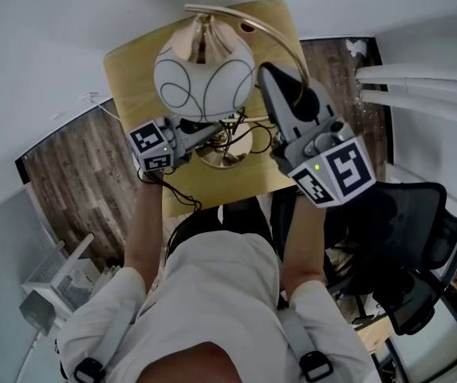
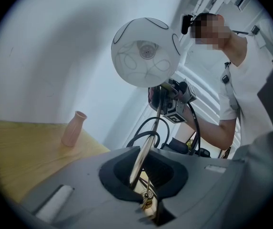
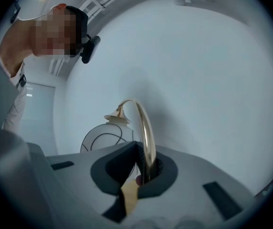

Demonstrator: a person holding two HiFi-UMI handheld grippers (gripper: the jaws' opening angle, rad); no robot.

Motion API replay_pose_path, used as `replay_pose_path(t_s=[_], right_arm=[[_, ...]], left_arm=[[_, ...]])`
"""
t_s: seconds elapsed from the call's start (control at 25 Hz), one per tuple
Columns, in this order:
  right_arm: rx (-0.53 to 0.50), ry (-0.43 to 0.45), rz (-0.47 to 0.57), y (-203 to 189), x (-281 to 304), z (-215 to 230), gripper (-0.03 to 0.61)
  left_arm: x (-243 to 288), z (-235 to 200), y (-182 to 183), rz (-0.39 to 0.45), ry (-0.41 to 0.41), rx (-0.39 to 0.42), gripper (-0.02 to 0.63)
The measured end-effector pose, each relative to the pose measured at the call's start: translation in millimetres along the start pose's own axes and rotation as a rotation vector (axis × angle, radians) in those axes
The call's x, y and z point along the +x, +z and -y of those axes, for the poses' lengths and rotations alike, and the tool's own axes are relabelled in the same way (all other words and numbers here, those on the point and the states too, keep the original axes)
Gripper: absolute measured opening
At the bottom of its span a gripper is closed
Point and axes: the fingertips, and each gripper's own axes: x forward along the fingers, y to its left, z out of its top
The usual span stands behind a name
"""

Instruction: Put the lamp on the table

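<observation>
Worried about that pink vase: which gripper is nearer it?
Right. The right gripper, on the lamp's arched stem, ends near the vase; the left gripper sits further back under the globe.

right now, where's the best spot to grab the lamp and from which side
Grip the thin brass stem, not the round glass shade: too wide and smooth for jaws. Come in level from the sides, as the left gripper low down and right gripper on the arch do.

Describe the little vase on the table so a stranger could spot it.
Find the yellow wooden table by the white wall. On its far side, beyond the lamp, stands a small vase. It alone is pale pink and narrow-necked; the lamp is brass and white.
</observation>
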Motion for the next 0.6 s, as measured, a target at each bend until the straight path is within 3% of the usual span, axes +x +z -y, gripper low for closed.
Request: replay_pose_path(t_s=[0.6], right_arm=[[0.018,0.008,0.009,-24,8,13,-0.002]], left_arm=[[7,-29,-19,-0.002,0.006,0.004,0.023]])
